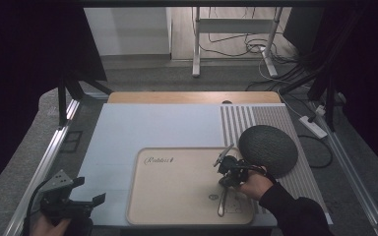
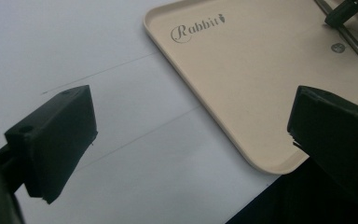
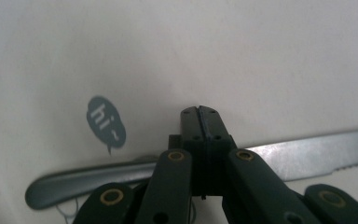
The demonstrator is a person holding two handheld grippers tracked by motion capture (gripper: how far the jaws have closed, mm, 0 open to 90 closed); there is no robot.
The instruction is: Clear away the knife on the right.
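Right tool point(image 1: 225, 178) pinched shut over a table knife point(image 1: 222, 199) on a beige tray point(image 1: 177, 196).

In the high view the flat, round-cornered tray, glossy and printed with a scripted "Rabbit" logo point(image 2: 196, 28), lies on the pale, smooth tabletop point(image 1: 147, 125). The slim metal knife rests on the tray's near right part, beside a small grey "hi" speech bubble point(image 3: 105, 122). The right tool's black jaws meet tip to tip just above the blade point(image 3: 307, 156); whether they grip it cannot be told. A dark, nubbly round mat point(image 1: 268, 150) sits right of the tray on ribbed grey cloth point(image 1: 261, 120). At near left the left tool point(image 1: 86, 194) hangs with jaws wide apart, holding nothing.
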